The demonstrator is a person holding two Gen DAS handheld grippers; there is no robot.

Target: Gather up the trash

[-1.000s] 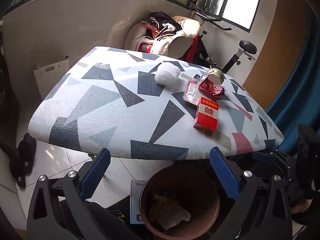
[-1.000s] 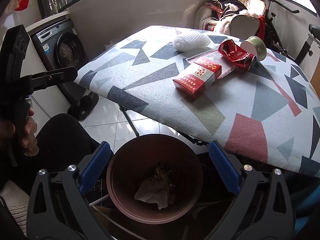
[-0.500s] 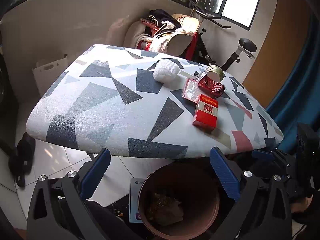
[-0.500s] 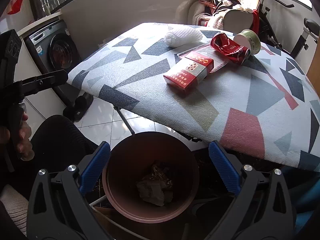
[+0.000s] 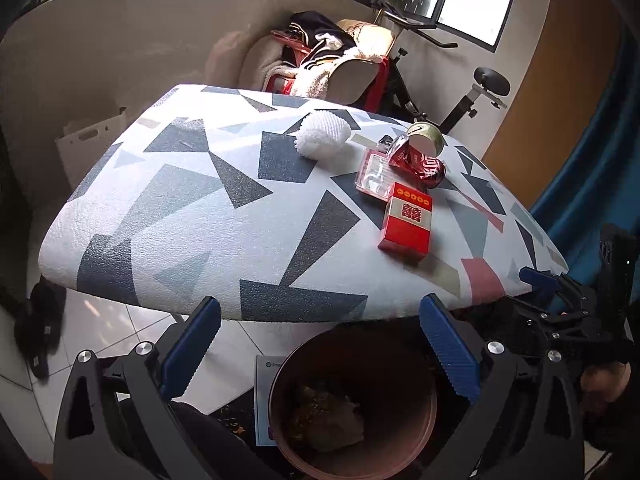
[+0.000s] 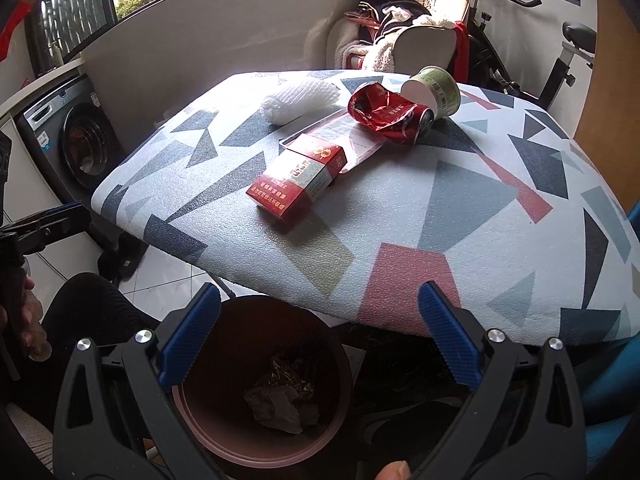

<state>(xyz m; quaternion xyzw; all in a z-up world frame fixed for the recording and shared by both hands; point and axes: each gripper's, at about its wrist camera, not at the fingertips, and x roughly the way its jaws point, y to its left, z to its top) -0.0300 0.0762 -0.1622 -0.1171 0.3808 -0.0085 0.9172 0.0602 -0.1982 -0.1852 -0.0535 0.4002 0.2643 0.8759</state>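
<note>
You are holding both grippers spread wide and empty over a brown trash bin (image 5: pixel 352 400) on the floor, the left gripper (image 5: pixel 320 344) and the right gripper (image 6: pixel 318 340) each hovering short of the table's near edge. Crumpled paper (image 6: pixel 280 400) is lying in the bin's bottom. Beyond it, the patterned table (image 6: pixel 460 208) is carrying the trash: a red cigarette pack (image 5: pixel 406 220) is lying nearest, touching a clear plastic tray (image 5: pixel 374 174), with a crushed red can (image 5: pixel 418 160) and a tipped paper cup (image 6: pixel 434 88) just behind. A white foam net (image 5: pixel 322 138) is sitting near them, farther left.
</note>
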